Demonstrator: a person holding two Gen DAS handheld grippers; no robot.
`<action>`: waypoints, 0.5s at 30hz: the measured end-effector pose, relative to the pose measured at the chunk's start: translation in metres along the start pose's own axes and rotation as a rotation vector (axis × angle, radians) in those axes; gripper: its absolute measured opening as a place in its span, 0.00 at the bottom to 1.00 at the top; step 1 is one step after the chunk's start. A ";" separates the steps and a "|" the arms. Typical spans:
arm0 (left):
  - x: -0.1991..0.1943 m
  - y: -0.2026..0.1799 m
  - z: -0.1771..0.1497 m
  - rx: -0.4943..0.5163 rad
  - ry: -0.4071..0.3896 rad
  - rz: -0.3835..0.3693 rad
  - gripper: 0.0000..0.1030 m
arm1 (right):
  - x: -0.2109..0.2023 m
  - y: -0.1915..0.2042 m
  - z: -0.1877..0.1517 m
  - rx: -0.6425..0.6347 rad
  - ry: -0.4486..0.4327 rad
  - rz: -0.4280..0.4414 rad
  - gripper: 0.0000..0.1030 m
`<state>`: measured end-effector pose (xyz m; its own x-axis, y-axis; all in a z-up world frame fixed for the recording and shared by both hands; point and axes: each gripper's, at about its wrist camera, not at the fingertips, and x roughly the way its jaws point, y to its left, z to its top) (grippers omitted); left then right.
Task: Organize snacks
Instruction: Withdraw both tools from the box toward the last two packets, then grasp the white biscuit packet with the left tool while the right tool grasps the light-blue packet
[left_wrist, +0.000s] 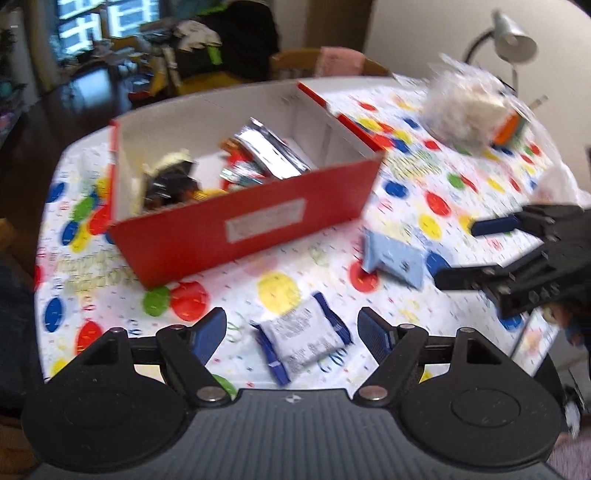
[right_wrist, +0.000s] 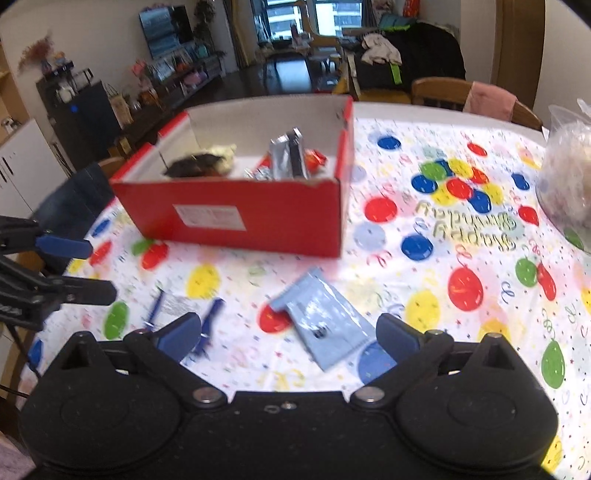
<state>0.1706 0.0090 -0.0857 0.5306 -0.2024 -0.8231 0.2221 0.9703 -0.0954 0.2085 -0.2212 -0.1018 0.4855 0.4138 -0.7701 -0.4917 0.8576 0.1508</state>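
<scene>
Red box (left_wrist: 236, 225) part-filled; both hand-held grippers, left (left_wrist: 291, 334) and right (right_wrist: 288, 338), released over flat packets (left_wrist: 304, 341) (right_wrist: 319, 319) — slick wrappers may slide from a shallow pinch.

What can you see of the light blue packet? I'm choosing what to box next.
The light blue packet is a flat, glossy, roughly rectangular pouch with a small dark mark. It lies loose on the balloon tablecloth, in front of the red box and apart from it, ahead of the open right hand-held gripper. Nothing grips it.
</scene>
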 end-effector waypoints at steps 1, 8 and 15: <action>0.004 -0.001 0.000 0.017 0.021 -0.025 0.76 | 0.003 -0.001 -0.001 -0.012 0.011 0.001 0.99; 0.029 -0.009 -0.002 0.124 0.107 -0.088 0.76 | 0.025 -0.003 -0.001 -0.128 0.067 0.035 0.96; 0.051 -0.011 0.006 0.197 0.159 -0.115 0.76 | 0.052 -0.007 0.014 -0.227 0.091 0.055 0.93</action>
<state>0.1999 -0.0123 -0.1232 0.3611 -0.2714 -0.8922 0.4365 0.8946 -0.0954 0.2473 -0.2011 -0.1345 0.3914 0.4200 -0.8188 -0.6702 0.7398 0.0591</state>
